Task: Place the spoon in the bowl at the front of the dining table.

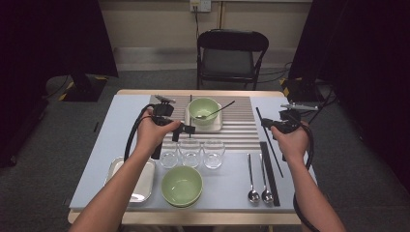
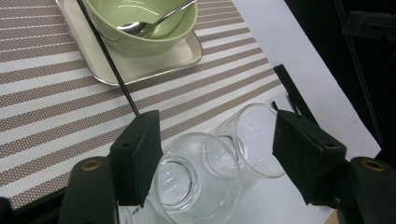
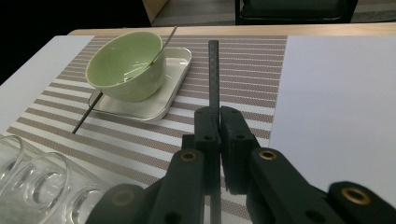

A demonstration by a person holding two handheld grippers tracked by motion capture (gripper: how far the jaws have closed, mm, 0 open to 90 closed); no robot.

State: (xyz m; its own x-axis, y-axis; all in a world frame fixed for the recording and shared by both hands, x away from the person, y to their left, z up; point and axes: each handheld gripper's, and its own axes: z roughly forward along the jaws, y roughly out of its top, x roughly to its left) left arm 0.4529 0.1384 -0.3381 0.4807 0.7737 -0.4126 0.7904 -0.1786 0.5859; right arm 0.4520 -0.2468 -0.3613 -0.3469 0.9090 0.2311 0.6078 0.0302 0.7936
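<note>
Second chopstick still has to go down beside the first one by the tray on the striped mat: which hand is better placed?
Likely the right. The right gripper is shut on a black chopstick pointing over the striped mat. The left gripper is open around the glasses.

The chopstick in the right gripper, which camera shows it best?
The right gripper view: the chopstick rises straight from between the right gripper's shut jaws, close and sharp. The high view shows it as a thin dark line by the hand. The left gripper view shows a faint dark line at its right edge, hard to identify.
</note>
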